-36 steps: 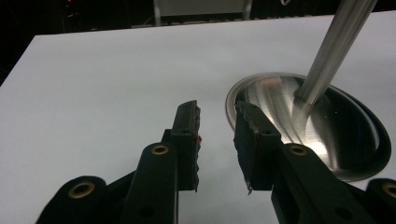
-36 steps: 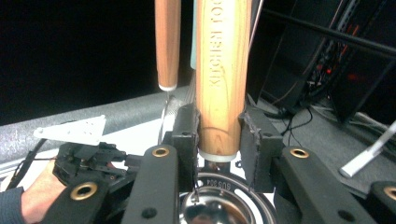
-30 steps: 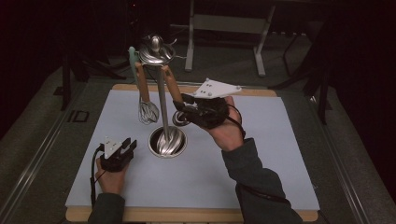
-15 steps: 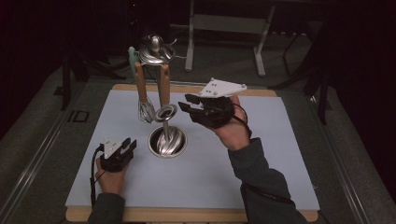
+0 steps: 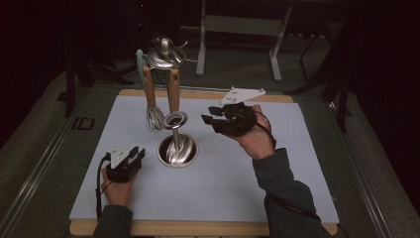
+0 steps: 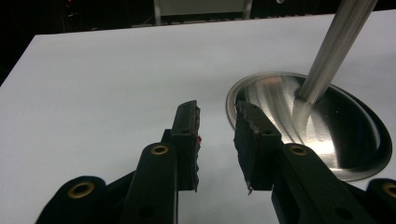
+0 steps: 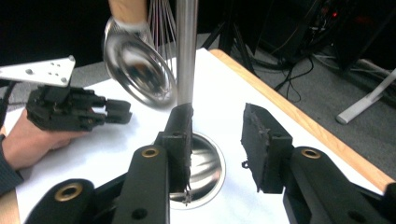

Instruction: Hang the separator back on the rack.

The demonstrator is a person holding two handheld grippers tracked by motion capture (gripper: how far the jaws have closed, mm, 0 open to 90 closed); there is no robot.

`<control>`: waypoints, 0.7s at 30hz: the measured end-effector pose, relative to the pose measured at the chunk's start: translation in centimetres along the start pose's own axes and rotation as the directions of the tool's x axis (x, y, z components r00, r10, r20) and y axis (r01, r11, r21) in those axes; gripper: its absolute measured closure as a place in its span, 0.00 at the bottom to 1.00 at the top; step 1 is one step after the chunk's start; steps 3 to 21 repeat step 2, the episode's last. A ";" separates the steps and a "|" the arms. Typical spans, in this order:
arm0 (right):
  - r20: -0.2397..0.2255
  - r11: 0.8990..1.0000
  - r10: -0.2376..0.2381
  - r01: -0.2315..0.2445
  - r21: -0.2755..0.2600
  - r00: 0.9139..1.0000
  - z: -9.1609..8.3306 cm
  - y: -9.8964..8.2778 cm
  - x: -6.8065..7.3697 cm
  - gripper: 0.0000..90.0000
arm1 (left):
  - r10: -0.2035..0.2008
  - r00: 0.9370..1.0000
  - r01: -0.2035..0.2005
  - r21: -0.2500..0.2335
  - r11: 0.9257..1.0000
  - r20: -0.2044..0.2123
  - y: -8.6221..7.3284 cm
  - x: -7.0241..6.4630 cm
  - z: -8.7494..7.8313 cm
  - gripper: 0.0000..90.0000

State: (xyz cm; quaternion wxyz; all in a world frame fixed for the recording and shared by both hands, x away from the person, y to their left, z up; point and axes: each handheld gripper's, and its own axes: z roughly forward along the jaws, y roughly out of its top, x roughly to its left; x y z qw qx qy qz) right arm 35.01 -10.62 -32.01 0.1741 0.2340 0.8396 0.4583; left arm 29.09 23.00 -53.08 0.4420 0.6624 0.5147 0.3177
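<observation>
Ladle (image 5: 175, 120) hanging on stand (image 5: 177, 150) | your right gripper (image 5: 212, 119) beside it, jaws just opening, empty | your left gripper (image 5: 132, 154) released, resting on table (image 5: 277, 163).

The room is dim, only the white table (image 5: 297, 163) is lit from above. Glare shines on the steel bowl (image 6: 327, 140); the spoon (image 7: 137, 70) at 11 o'clock is blurred.

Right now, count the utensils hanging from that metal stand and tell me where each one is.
2 clearly: the whisk on the stand's left side, and the ladle beside it, nearest the pole. A pale green handle behind the whisk may belong to a third, mostly hidden.
</observation>
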 end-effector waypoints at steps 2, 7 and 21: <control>0.000 1.000 0.003 -0.003 0.009 1.000 0.1 -0.3 -0.2 0.68 | 0.000 1.000 0.000 0.002 1.000 -0.001 0.0 0.0 0.0 0.77; 0.000 1.000 0.003 -0.003 0.009 1.000 0.1 -0.3 -0.2 0.68 | 0.000 1.000 0.000 0.002 1.000 -0.001 0.0 0.0 0.0 0.77; 0.000 1.000 0.003 -0.003 0.009 1.000 0.1 -0.3 -0.2 0.68 | 0.000 1.000 0.000 0.002 1.000 -0.001 0.0 0.0 0.0 0.77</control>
